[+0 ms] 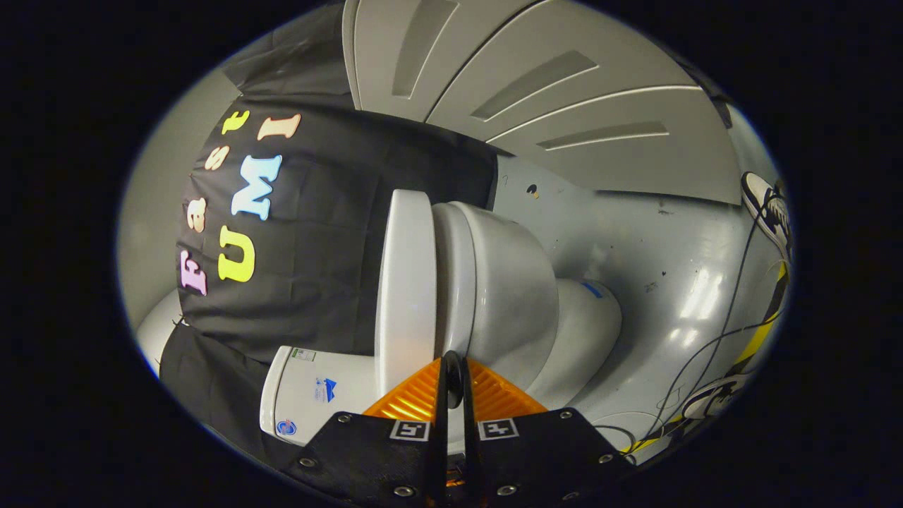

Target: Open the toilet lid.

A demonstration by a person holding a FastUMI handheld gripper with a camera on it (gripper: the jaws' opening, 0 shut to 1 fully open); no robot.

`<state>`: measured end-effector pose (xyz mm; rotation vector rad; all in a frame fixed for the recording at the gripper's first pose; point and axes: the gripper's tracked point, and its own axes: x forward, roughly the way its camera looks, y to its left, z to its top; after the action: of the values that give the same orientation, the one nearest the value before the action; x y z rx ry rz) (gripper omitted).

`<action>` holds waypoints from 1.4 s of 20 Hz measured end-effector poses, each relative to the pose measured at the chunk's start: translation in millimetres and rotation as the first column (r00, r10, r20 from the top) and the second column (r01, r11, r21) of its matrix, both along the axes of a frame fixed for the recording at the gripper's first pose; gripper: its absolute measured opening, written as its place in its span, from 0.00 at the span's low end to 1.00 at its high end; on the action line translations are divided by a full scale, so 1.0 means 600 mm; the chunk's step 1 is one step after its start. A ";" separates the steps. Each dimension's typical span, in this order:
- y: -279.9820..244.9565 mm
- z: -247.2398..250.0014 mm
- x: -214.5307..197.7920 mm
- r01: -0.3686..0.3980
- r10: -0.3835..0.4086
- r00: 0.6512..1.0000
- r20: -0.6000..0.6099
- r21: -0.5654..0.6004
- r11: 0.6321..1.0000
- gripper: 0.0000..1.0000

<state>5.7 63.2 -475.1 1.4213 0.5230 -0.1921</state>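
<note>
Gripper (452,370) (fingers together) before toilet lid (405,282)

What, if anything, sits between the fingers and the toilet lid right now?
Nothing visible does. The gripper has its fingers close together, almost touching, with their tips right at the edge of the closed toilet lid where it meets the bowl. Whether the tips already touch the lid cannot be told.

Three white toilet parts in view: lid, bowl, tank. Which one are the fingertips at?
The lid: the gripper, fingers nearly closed, meets its edge just ahead. The bowl sits on the lid's other face; the tank lies off to the side.
</note>
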 end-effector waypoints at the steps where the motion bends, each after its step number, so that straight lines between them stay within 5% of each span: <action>1: 0.000 0.003 0.002 -0.008 0.008 1.000 0.005 -0.015 1.000 0.10; 5: -0.004 0.009 0.002 -0.025 0.026 1.000 0.015 -0.065 0.998 0.00; 28: 0.004 0.118 0.008 -0.164 0.119 0.982 -0.147 -0.351 0.922 0.00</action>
<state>10.8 65.6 -404.5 1.0107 0.6534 -0.2470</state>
